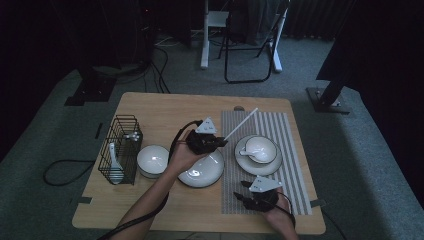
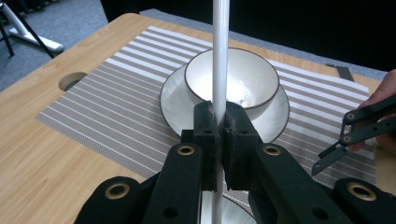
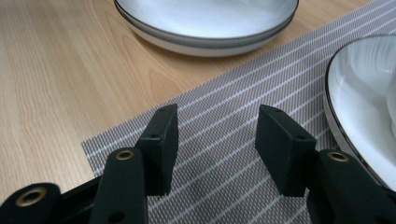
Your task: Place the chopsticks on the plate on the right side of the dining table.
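Note:
My left gripper (image 1: 220, 141) (image 2: 220, 126) is shut on a white chopstick (image 1: 241, 124) (image 2: 220, 56). The stick juts past its tips over the striped placemat (image 1: 295, 145) (image 2: 116, 107), toward a white bowl (image 1: 260, 148) (image 2: 232, 77) that sits on a dark-rimmed plate (image 1: 258, 167) (image 2: 173, 107). My right gripper (image 1: 241, 191) (image 3: 217, 135) hovers low over the mat's near left corner (image 3: 224, 186), jaws open with nothing between them. It also appears at the right edge of the left gripper view (image 2: 355, 135). A second plate (image 1: 202, 175) (image 3: 205, 23) lies on the bare wood beside the mat.
A black wire rack (image 1: 120, 145) with a white spoon (image 1: 114, 159) stands at the table's left, and a small white bowl (image 1: 153, 160) sits next to it. A round hole (image 1: 239, 108) (image 2: 72, 80) is cut near the far edge. A folding chair (image 1: 250, 45) stands beyond the table.

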